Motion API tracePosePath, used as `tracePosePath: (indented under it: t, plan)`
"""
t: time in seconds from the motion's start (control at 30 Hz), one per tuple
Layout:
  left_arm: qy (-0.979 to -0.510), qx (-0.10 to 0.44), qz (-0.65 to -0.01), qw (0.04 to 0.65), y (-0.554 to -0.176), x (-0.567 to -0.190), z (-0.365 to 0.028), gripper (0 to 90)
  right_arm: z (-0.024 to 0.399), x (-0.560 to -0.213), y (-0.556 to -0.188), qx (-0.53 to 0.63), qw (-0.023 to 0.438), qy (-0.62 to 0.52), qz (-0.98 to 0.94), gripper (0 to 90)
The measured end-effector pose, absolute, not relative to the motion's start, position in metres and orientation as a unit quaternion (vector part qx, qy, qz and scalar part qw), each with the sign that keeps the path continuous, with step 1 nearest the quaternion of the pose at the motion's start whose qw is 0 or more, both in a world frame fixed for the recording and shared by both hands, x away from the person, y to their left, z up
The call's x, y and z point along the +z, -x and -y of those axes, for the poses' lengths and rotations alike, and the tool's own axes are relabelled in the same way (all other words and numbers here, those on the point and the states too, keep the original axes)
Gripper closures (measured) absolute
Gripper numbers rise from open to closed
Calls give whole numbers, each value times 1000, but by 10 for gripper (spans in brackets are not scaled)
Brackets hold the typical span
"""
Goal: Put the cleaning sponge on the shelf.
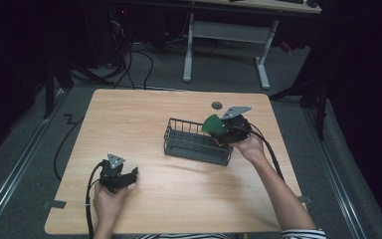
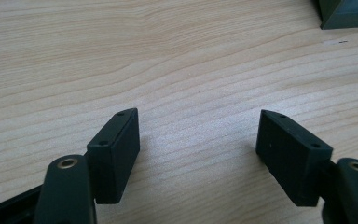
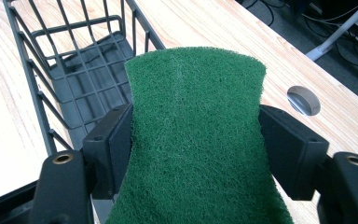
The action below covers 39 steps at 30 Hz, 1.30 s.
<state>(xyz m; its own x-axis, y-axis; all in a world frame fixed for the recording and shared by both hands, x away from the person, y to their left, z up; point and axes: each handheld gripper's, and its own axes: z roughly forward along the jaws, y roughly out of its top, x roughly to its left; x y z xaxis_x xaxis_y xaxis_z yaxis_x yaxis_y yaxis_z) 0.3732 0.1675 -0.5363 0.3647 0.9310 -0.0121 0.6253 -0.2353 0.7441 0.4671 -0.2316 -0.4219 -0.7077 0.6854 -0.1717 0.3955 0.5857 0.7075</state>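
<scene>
Fingers of right gripper (image 3: pixel 196 140) pinch green scouring pad (image 3: pixel 196 140); left gripper (image 2: pixel 198 140) gapes.

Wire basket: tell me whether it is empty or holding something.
Empty. The right gripper view looks down through the wire basket to a bare floor; the green scouring pad is clamped in the right gripper, above its end.

One wire basket (image 1: pixel 197 142), one green scouring pad (image 1: pixel 215 125), two hand-held grippers: left (image 1: pixel 129 177), right (image 1: pixel 222 130), on one surface (image 1: pixel 144 119).
</scene>
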Motion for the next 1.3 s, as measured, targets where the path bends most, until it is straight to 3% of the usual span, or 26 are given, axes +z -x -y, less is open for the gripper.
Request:
tracePosePath:
  t: [0.67,0.73,1.3]
  plan:
    - [-753,225,-517,340,-373,-536,-167,307,229,-423,-458,315,204,-289,-881,317]
    - [-753,225,-517,340,-373,-536,-167,307,231,-426,-457,323,202,-291,-878,354]
    - [-753,225,-517,340,-373,-536,-167,307,249,-417,-445,384,191,-330,-841,360]
